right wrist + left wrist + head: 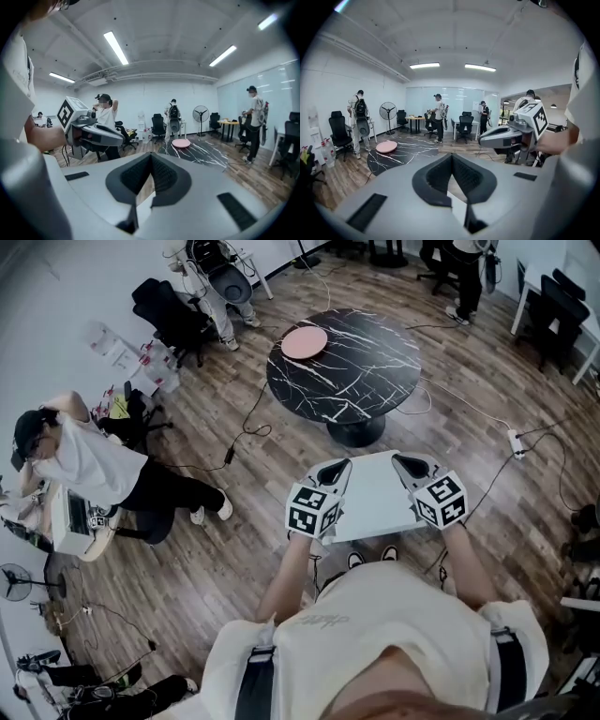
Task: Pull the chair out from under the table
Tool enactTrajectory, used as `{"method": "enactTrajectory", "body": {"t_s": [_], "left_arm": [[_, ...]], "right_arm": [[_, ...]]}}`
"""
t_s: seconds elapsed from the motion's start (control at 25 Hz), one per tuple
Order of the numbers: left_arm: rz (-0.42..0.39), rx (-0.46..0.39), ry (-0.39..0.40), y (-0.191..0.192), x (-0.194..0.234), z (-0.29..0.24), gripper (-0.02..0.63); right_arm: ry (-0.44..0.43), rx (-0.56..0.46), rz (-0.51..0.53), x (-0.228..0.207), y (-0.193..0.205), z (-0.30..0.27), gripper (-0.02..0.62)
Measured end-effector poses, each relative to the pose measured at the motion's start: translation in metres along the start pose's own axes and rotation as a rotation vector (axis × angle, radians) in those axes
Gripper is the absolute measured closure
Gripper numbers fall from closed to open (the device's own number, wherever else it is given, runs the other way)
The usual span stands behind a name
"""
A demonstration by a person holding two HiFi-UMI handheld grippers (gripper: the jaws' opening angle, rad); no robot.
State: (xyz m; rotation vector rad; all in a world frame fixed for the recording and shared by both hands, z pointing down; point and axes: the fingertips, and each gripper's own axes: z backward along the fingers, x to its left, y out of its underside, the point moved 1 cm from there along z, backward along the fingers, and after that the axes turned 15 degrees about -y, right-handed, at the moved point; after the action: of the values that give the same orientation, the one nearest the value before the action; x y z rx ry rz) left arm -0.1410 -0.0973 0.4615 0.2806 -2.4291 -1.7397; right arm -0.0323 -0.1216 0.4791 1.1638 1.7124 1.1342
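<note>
In the head view both grippers are held up side by side over a white rectangular top (375, 501) that stands on the wood floor just in front of my feet. No chair shows beside or under it. My left gripper (340, 466) is over its left edge and my right gripper (401, 462) over its right edge. Each is shut, with nothing between its jaws. In the left gripper view the left gripper (451, 157) points almost level into the room, and the right gripper (506, 136) shows beside it. In the right gripper view the right gripper (151, 156) does the same, with the left gripper (93, 133) at its left.
A round black marble table (366, 371) with a pink disc (305, 341) stands beyond the white top. A person (89, 465) sits at the left by a desk. Cables and a power strip (515, 439) lie on the floor. Black office chairs (169, 315) stand at the back.
</note>
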Motion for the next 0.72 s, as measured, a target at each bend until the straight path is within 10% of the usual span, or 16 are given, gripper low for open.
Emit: {"method": "enactTrajectory", "body": {"t_s": [0.72], "left_arm": [[0.004,-0.24,-0.146,-0.08,0.046,0.011,0.589]], "right_arm": [[0.082,-0.255,0.065,-0.022,-0.096,0.033,0.589]]}}
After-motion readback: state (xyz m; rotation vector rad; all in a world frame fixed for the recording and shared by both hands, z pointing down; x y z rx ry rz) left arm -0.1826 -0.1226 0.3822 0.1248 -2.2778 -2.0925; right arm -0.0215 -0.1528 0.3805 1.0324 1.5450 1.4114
